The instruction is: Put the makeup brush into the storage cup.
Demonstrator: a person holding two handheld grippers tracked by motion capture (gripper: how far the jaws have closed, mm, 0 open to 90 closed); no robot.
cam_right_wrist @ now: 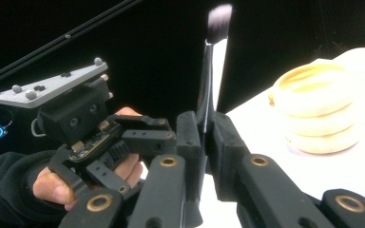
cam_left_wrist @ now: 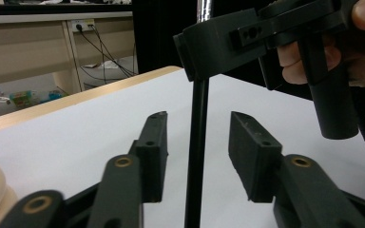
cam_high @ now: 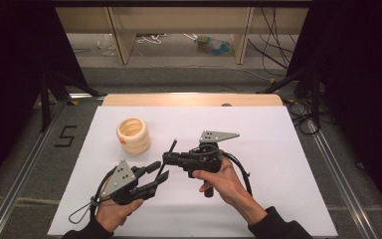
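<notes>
Right hand-held gripper (cam_right_wrist: 203, 142) | clamps slim black brush (cam_right_wrist: 208, 80) | bristle tip pale

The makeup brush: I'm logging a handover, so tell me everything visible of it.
The makeup brush has a slim glossy black handle, a shiny metal ferrule and a soft tuft, dark with pale tips. It stands roughly upright, clamped between the right gripper fingers. Its lower handle hangs between the left gripper fingers, untouched by them, above the white table.
</notes>
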